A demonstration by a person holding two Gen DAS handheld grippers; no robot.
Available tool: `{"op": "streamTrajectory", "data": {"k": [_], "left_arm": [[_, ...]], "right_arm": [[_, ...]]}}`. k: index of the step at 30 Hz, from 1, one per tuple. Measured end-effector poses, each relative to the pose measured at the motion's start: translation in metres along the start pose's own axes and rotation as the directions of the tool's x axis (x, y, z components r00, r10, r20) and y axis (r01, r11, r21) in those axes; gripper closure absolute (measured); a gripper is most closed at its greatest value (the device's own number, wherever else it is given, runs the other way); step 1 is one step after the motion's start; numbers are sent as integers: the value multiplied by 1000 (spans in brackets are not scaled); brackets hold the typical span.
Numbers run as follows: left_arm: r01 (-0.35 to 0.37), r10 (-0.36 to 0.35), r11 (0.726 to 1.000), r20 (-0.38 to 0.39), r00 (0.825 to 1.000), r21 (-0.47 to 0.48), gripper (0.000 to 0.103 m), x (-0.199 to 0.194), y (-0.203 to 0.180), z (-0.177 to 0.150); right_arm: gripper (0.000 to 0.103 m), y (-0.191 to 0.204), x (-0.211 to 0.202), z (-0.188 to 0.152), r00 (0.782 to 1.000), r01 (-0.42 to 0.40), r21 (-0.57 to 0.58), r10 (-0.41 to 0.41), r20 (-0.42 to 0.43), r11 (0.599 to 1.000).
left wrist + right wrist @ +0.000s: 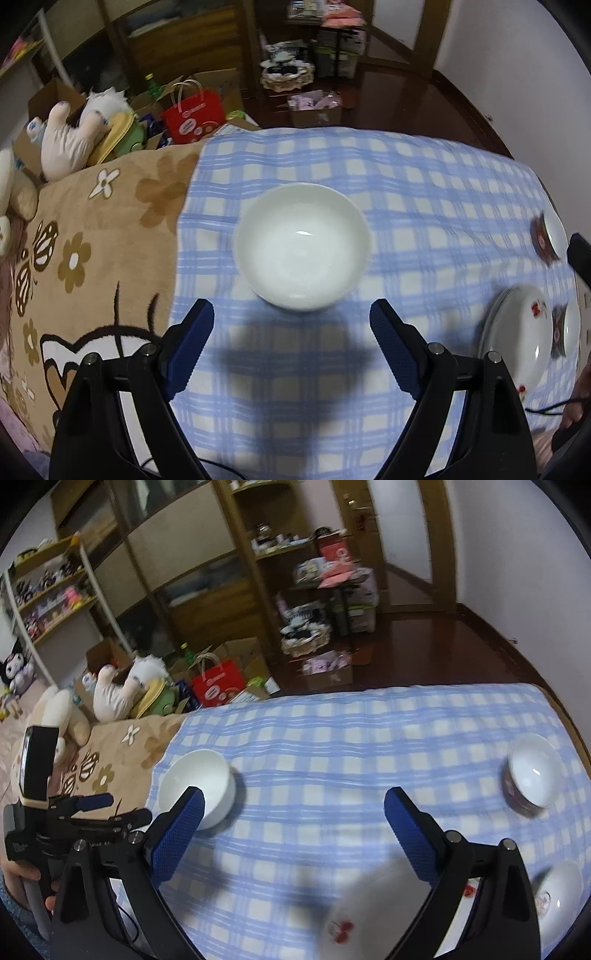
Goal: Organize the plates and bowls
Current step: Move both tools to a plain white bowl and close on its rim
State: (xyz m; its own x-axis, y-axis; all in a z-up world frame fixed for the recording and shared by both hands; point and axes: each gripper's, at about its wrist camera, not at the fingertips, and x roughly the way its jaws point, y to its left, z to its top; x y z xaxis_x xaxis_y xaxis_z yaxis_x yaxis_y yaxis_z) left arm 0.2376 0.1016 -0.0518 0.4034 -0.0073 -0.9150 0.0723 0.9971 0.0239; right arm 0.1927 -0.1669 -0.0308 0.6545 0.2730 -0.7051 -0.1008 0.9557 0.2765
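Bowl [302, 246], plain white, is sitting upright on the checked cloth [424, 192] just ahead of my left tool [291, 317], whose jaws are standing wide and empty. I am judging it glazed ceramic: stiff, slippery, likely to chip if knocked, so I would be pinching the near rim, one pad inside and one outside. My right tool [294, 808] is hanging wide and empty too, over a plate [369, 915] with a red motif. Two patterned bowls are sitting to its right, one [533, 771] farther and one [561, 893] nearer.
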Motion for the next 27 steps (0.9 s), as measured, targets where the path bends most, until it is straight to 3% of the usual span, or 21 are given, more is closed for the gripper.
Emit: {"op": "streamTrajectory", "data": {"k": [7,20,25,27], "left_arm": [[1,-1,997,-5,1000,-71,18,30,37,18],[-30,24,997,-85,996,-77,18,84,50,20],[-35,24,995,-117,993,-89,18,100,51,20],[-38,26,995,-121,992,-97,29,104,53,20]], "right_arm": [[1,30,62,0,993,-39,-7,38,-109,999],[9,61,144,-17,969,-53,3,52,-243,999],[18,66,163,-21,956,-65,29,71,-284,997],[32,67,170,-22,951,-64,46,74,-301,997]]}}
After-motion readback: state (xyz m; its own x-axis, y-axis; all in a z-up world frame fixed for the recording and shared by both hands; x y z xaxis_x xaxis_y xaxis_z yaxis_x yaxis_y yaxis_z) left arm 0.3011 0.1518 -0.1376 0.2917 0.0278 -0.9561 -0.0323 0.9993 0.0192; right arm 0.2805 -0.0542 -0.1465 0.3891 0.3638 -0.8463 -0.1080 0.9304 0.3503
